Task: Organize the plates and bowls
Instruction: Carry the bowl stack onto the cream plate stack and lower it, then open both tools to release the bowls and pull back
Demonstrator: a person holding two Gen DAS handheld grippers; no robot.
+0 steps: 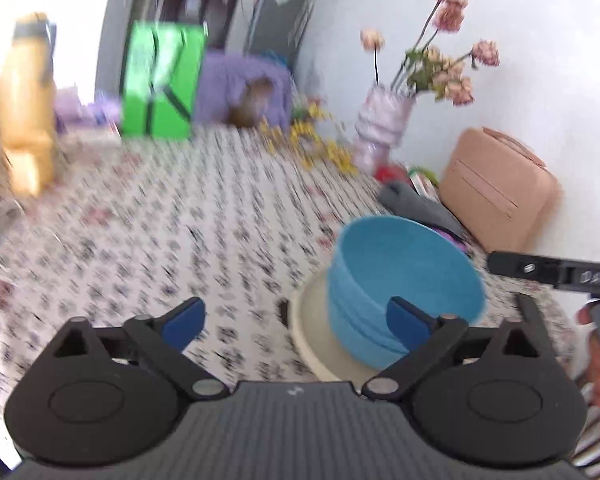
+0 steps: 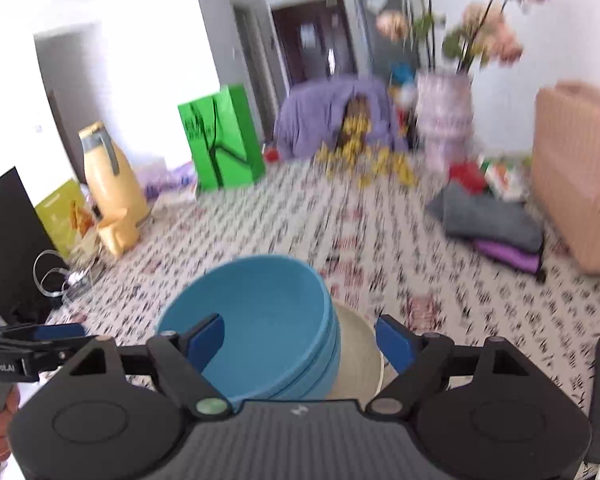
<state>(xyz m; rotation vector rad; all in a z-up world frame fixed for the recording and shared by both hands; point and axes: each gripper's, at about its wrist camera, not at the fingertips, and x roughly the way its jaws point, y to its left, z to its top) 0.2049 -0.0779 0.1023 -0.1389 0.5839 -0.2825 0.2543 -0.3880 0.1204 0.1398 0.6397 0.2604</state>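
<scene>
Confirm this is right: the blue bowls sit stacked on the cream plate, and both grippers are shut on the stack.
Not quite. The blue bowls do sit stacked on the cream plate, but both views show the left gripper and right gripper open, gripping nothing.

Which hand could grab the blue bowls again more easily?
Probably the right gripper: the blue bowls lie between its open fingers. They sit right of the left gripper.

Both wrist views look forward and downward across the patterned worktop [image 1: 180, 220] — close on the stacked blue bowls [image 1: 404, 280] from opposite sides, sharing green bag [image 2: 220, 140] and vase [image 2: 444, 120].
</scene>
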